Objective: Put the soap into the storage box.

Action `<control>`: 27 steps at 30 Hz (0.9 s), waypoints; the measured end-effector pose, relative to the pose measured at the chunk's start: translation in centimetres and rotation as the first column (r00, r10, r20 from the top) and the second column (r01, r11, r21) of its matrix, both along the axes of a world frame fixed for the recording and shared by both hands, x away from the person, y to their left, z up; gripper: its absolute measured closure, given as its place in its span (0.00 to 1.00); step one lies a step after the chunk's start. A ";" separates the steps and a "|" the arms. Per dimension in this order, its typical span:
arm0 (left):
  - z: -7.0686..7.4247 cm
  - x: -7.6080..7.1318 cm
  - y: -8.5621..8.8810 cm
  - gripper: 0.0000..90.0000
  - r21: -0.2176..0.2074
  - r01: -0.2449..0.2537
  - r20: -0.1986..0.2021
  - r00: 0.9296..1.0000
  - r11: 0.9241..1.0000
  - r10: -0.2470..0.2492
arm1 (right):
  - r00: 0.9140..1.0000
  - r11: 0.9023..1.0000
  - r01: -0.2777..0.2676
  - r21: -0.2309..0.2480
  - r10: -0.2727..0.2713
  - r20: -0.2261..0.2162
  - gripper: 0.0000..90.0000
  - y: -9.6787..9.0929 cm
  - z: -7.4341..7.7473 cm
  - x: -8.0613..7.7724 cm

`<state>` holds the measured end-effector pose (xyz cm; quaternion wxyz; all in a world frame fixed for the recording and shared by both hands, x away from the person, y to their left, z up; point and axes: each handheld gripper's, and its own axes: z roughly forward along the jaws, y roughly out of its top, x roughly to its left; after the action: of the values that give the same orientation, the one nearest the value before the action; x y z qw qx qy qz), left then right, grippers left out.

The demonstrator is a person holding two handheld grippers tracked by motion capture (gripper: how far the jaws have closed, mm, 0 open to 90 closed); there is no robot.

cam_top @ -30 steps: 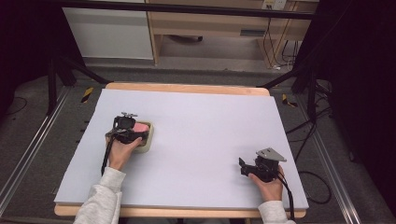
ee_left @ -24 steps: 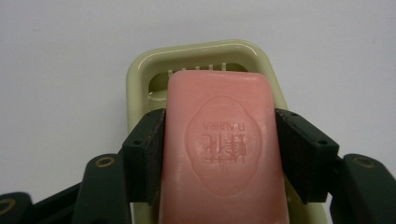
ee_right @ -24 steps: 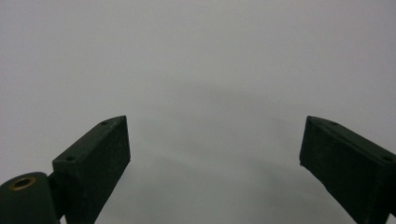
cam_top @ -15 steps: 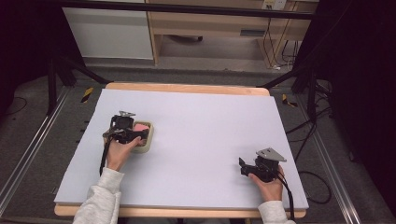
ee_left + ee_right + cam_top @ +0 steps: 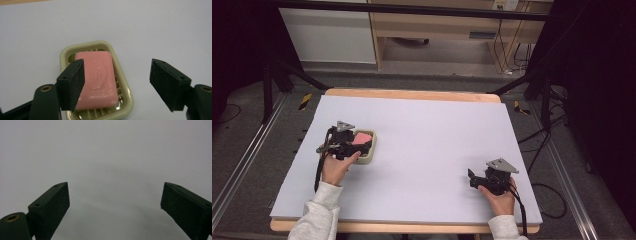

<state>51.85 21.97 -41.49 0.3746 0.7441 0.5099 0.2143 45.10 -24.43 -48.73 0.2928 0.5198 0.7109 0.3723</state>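
Step in hand: the release looks done; the pink rectangular bar of soap (image 5: 97,80) lies flat in the pale green plastic soap dish (image 5: 125,95), and the left gripper (image 5: 116,83) hovers just above and behind it.
Left gripper: its jaws have just been opening and now stand about half apart, holding nothing; no pad presses on the soap, which lies below and ahead of them, nearer the left-hand jaw of the left gripper view.
Soap: in the high view the pink bar (image 5: 361,139) lies just ahead of the left gripper (image 5: 362,147), inside the dish (image 5: 368,159), which stands on the white bench (image 5: 427,130).
Dish: upright, flat on the bench, directly under the left gripper's jaws; its slatted floor shows at the near end of the bar.
Right gripper: the right gripper (image 5: 115,207) is wide open and empty, with plain bench ahead of it; in the high view it (image 5: 472,178) rests low on the bench, well apart from the dish.
Next move, as I judge it: lift the left gripper straight up and back, keeping both jaws off the bar and the dish rim so nothing is dragged or tipped.
Risk: the left-hand jaw overlaps the bar's edge in the left gripper view; whether it clears it I cannot tell.
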 end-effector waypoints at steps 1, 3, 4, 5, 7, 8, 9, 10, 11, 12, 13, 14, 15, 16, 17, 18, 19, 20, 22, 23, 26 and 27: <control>0.1 -0.4 0.1 0.32 -0.008 0.002 0.005 1.000 1.000 -0.002 | 1.000 1.000 0.001 0.001 -0.001 -0.002 0.10 0.0 0.0 0.0; 0.1 -0.9 0.3 0.34 -0.022 0.012 0.013 1.000 1.000 -0.012 | 1.000 1.000 0.001 0.003 -0.001 -0.001 0.10 0.0 0.0 0.0; 0.0 -1.1 0.4 0.35 -0.026 0.014 0.021 1.000 1.000 -0.013 | 1.000 1.000 0.001 0.005 -0.001 -0.001 0.10 0.0 0.0 0.0; 0.0 -1.4 0.5 0.35 -0.033 0.014 0.030 0.999 0.999 -0.013 | 1.000 1.000 0.000 0.003 0.000 -0.001 0.10 -0.1 0.0 0.0; -0.2 -2.1 0.8 0.35 -0.035 0.026 0.040 0.999 0.999 -0.024 | 1.000 1.000 0.002 0.005 -0.002 -0.003 0.09 -0.1 0.0 0.0; -0.3 -2.3 0.9 0.35 -0.035 0.030 0.048 0.998 0.999 -0.028 | 1.000 1.000 0.002 0.005 -0.002 -0.003 0.09 -0.1 0.0 0.0; -0.4 -2.8 1.1 0.35 -0.035 0.035 0.059 0.998 0.999 -0.033 | 1.000 1.000 0.005 0.008 -0.005 -0.005 0.09 -0.1 0.0 0.0; -0.5 -3.1 1.2 0.34 -0.035 0.036 0.063 0.997 0.999 -0.034 | 1.000 1.000 0.007 0.009 -0.007 -0.002 0.09 -0.1 0.0 0.0; -0.5 -3.4 1.5 0.33 -0.038 0.035 0.070 0.997 0.999 -0.033 | 1.000 1.000 0.007 0.010 -0.007 -0.001 0.09 -0.1 0.0 0.0; -0.6 -3.6 1.7 0.31 -0.042 0.035 0.072 0.997 0.999 -0.032 | 1.000 1.000 0.008 0.012 -0.008 0.000 0.09 -0.1 0.0 0.0; -0.8 -4.1 2.2 0.30 -0.049 0.037 0.068 0.997 0.998 -0.034 | 1.000 1.000 0.009 0.012 -0.009 0.002 0.09 -0.1 0.0 0.0; -0.8 -4.1 2.2 0.29 -0.049 0.037 0.068 0.997 0.998 -0.034 | 1.000 1.000 0.009 0.012 -0.009 0.002 0.09 -0.1 0.0 0.0; -1.0 -4.5 2.6 0.29 -0.045 0.039 0.064 0.997 0.998 -0.036 | 1.000 1.000 0.011 0.014 -0.011 0.002 0.09 -0.1 0.0 0.0; -1.0 -4.5 2.6 0.28 -0.045 0.039 0.064 0.997 0.998 -0.036 | 1.000 1.000 0.011 0.014 -0.011 0.002 0.09 -0.1 0.0 0.0; -1.3 -4.7 2.9 0.27 -0.042 0.034 0.058 0.998 0.999 -0.032 | 1.000 1.000 0.011 0.014 -0.011 0.003 0.08 -0.1 0.0 0.0; -1.5 -4.9 3.2 0.27 -0.040 0.029 0.054 0.998 0.999 -0.027 | 1.000 1.000 0.011 0.015 -0.011 0.003 0.08 -0.1 0.0 0.0; -1.9 -5.1 3.6 0.26 -0.037 0.025 0.050 0.998 0.999 -0.023 | 1.000 1.000 0.013 0.015 -0.013 0.002 0.08 -0.2 0.0 0.0; -1.9 -5.1 3.6 0.26 -0.037 0.025 0.050 0.998 0.999 -0.023 | 1.000 1.000 0.013 0.015 -0.013 0.002 0.08 -0.2 0.0 0.0; -2.3 -5.4 4.0 0.25 -0.033 0.021 0.051 0.999 0.999 -0.020 | 1.000 1.000 0.017 0.022 -0.017 0.006 0.08 -0.2 0.0 0.0; -2.6 -5.5 4.3 0.24 -0.025 0.020 0.050 0.999 0.999 -0.018 | 1.000 0.999 0.022 0.030 -0.023 0.012 0.08 -0.3 0.0 -0.1; -2.9 -5.7 4.6 0.24 -0.020 0.014 0.055 0.998 1.000 -0.013 | 0.999 0.999 0.027 0.037 -0.027 0.017 0.09 -0.4 0.1 -0.2; -3.0 -5.8 4.8 0.24 -0.020 0.013 0.053 0.999 1.000 -0.011 | 0.999 0.999 0.029 0.041 -0.030 0.023 0.09 -0.5 0.1 -0.2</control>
<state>46.03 26.74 -44.52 0.3969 0.7373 0.4975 0.2266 44.90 -24.89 -48.67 0.2959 0.5317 0.6921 0.3883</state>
